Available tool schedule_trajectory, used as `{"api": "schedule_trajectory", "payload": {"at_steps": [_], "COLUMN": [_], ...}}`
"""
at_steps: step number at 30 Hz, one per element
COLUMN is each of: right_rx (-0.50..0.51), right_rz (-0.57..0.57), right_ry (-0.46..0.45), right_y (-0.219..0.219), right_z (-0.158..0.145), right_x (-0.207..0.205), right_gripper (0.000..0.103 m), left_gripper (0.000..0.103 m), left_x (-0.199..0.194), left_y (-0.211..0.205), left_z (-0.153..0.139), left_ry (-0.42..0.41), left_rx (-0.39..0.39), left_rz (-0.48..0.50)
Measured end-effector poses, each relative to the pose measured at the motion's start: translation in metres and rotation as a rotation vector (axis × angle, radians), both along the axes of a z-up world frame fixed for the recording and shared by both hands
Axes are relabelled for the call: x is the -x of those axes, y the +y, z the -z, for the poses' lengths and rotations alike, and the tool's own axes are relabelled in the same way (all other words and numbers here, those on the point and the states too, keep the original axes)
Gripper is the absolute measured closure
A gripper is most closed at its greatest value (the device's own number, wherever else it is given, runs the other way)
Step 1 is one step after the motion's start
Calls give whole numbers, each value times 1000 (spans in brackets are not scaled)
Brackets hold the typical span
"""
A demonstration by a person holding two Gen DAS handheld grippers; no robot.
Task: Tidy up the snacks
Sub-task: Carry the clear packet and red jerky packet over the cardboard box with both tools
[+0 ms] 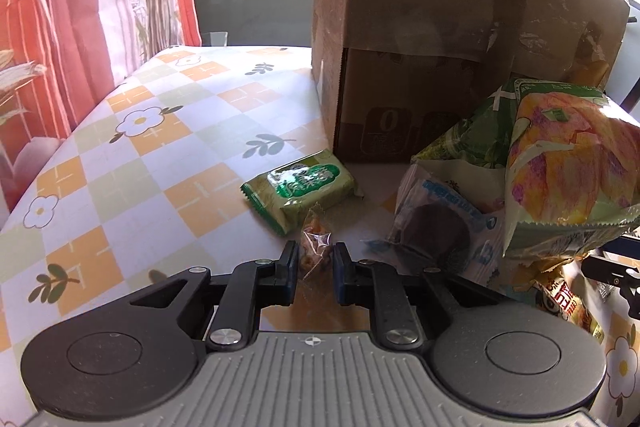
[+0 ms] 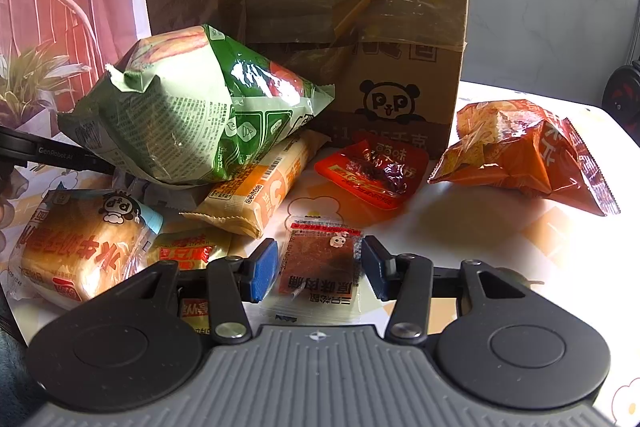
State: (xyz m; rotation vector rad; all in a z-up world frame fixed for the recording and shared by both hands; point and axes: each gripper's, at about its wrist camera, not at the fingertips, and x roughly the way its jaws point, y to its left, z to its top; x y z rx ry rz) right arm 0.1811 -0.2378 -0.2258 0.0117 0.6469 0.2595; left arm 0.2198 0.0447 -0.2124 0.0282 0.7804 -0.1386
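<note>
Left gripper (image 1: pixel 316 263) is clamped on a small clear-wrapped candy (image 1: pixel 316 251), low over the table (image 1: pixel 120 163). Right gripper (image 2: pixel 320 267) has a flat jerky packet (image 2: pixel 320 259) between its jaws; can't tell if the pads press it.

Left view: green biscuit pack (image 1: pixel 300 187) at 12, cookie pack (image 1: pixel 436 231) at 2, chip bag (image 1: pixel 568 163) at 2–3, cardboard box (image 1: pixel 440 27) behind at 12–1. Right view: bread (image 2: pixel 80 243) at 9, red pouch (image 2: pixel 372 171) at 12, orange bag (image 2: pixel 524 147) at 2.

My read: early stage, nearly everything loose on the table, nothing visibly sorted.
</note>
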Motion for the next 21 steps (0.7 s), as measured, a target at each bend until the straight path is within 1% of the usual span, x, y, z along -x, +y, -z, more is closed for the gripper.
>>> {"api": "schedule_trajectory", "payload": {"at_steps": [2,5,7,10,12,13,15,17,21], "right_rx": [5,18,39,33,38,43,47,48,52], "right_rz": [1,5,29,37,38,36,34,34,34], "right_ry": [-1,-1,-3,-2,-2,-3,-4,-3,-5], "right_y": [1,2,3,1,2,2,3,3,3], "right_z": [0,0,-1,-1,-1,-1,-1,-1,0], "right_x": [0,0,1,1,0,1,1,0,0], "right_gripper": [53,53,53,53,52,52,51,51,51], "left_gripper": [84,84,84,83,76,69,63,63,62], "left_x": [5,11,14,14,10,9,8,5,8], "left_y": [4,8,7,4,4,5,6,6,2], "left_z": [0,0,0,1,1,1,1,4,5], "left_ry": [5,8,8,-7,-18,-25,-38,-33,-53], "left_rx": [4,18,8,-13,11,23,33,31,8], "left_rz": [-27,-40,-39,-38,-25,-24,-34,-37,-29]}}
